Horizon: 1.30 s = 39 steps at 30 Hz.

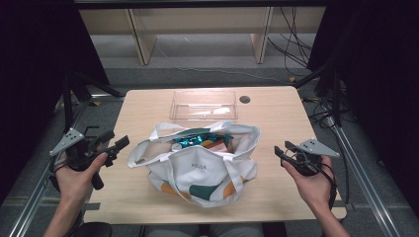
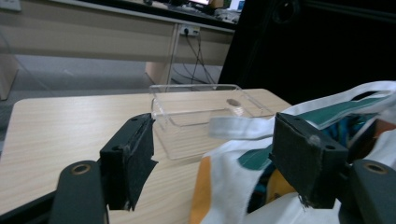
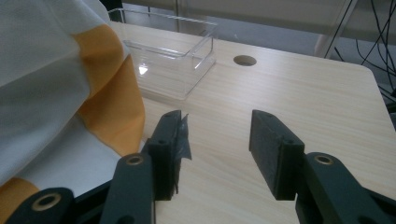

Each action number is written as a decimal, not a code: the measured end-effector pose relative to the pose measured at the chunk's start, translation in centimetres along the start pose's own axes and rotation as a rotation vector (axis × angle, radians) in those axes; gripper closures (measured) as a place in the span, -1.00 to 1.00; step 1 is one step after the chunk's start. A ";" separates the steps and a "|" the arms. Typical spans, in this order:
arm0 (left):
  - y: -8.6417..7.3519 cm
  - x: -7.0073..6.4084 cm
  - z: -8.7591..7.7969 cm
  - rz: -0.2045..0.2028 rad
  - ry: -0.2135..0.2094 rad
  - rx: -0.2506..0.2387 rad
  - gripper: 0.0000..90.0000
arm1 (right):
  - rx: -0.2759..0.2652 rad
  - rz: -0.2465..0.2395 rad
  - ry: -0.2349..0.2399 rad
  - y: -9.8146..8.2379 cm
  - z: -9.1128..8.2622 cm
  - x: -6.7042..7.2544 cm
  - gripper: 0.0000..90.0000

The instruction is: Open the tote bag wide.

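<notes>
Your left claw [image 1: 117, 143] stood wide and empty just beside the white cloth tote bag [image 1: 197, 165] with teal and orange patches, nearer than your right claw [image 1: 280, 150], also open, across the bag on the tabletop [image 1: 276, 118].

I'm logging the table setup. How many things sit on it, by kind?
Tote bag: 1
Clear plastic bin: 1
Shiny blue-green snack packet in the bag: 1; other contents too hidden to count
Total: 3

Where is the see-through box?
In the high view, the clear box sits mid-table at the far edge, just behind the tote bag, left of the table's hole.
</notes>
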<state>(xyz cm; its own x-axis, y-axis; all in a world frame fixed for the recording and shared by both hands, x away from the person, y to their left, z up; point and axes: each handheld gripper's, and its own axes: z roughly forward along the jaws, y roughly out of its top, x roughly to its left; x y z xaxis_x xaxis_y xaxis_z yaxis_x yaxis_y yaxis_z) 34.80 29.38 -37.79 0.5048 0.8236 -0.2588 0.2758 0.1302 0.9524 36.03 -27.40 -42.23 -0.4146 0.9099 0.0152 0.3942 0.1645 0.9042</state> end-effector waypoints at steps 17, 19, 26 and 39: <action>1.4 -6.0 1.1 0.125 -0.162 -0.019 -0.08 | 0.013 0.002 -0.001 0.2 -0.2 0.4 0.22; 1.5 -6.9 1.3 0.151 -0.188 -0.008 -0.03 | 0.013 -0.001 0.002 0.2 -0.1 0.3 0.22; 1.2 -9.6 2.7 0.236 -0.277 0.037 0.12 | 0.002 -0.012 0.009 0.2 0.0 0.3 0.21; 0.3 -12.9 7.1 0.407 -0.389 0.145 0.22 | 0.001 -0.018 0.010 0.2 0.1 0.2 0.21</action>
<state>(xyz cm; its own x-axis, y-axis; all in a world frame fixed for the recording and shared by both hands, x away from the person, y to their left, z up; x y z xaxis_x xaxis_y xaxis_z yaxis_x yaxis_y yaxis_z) 34.21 14.89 -35.31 0.8494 0.5247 0.0570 0.0919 -0.2535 0.9629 36.09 -27.11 -42.04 -0.4294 0.9031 0.0030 0.3876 0.1812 0.9038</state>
